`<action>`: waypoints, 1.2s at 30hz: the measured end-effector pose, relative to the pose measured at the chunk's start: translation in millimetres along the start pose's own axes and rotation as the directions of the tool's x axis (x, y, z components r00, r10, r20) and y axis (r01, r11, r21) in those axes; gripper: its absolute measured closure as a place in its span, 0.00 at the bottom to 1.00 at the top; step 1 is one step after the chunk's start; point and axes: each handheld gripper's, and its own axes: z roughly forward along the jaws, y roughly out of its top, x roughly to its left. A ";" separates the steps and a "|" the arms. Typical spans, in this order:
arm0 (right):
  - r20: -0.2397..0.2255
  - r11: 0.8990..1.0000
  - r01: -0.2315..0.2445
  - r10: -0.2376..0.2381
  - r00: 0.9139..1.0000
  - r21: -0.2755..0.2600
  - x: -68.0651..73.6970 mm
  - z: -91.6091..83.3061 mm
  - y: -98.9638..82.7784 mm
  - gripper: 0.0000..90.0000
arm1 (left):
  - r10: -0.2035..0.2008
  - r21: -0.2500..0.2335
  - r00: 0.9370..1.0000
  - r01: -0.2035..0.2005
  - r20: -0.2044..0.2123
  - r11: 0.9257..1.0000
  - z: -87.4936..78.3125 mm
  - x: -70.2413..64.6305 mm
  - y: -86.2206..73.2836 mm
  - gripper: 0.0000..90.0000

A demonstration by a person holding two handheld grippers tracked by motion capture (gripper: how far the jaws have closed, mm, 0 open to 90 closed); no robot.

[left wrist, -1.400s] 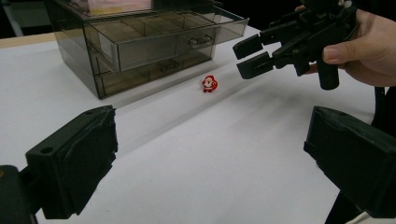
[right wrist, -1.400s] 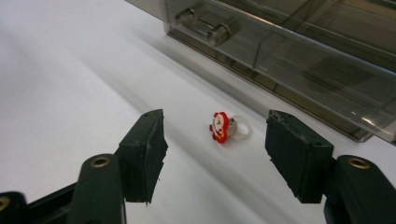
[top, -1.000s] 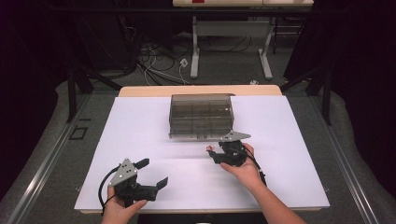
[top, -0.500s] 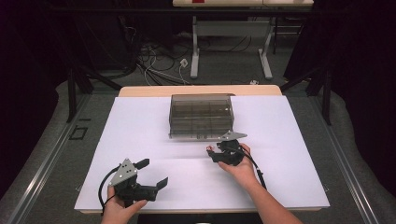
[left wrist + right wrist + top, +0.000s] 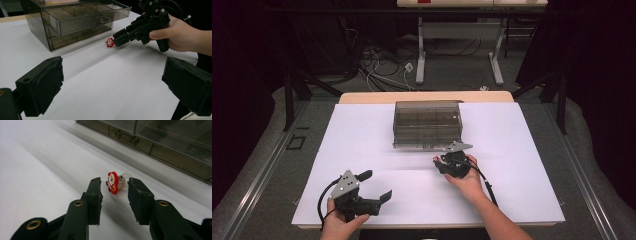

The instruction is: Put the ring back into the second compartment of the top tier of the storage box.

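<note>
My right tongs (image 5: 113, 192) sit low on the white bench (image 5: 522, 150), jaws parted around a small red Santa charm (image 5: 113, 182) without touching it, just in front of the smoky drawer box (image 5: 428, 125) at twelve o'clock. My left tongs (image 5: 374, 187) rest wide open at seven o'clock.

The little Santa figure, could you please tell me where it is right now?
The Santa figure lies on the white table, just ahead of the right gripper's open jaws and in front of the clear drawer box.
</note>
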 end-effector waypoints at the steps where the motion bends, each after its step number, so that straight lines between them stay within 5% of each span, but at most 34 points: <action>1: -0.002 1.000 0.000 0.000 1.000 -0.001 0.0 0.3 -0.2 0.73 | 0.000 0.000 1.000 0.000 -0.001 1.000 0.0 0.0 0.0 0.04; 36: -0.001 1.000 0.030 -0.030 1.000 -0.007 0.3 5.5 -1.8 0.98 | -0.005 -0.007 1.000 0.005 -0.010 1.000 -0.4 0.5 -0.3 0.05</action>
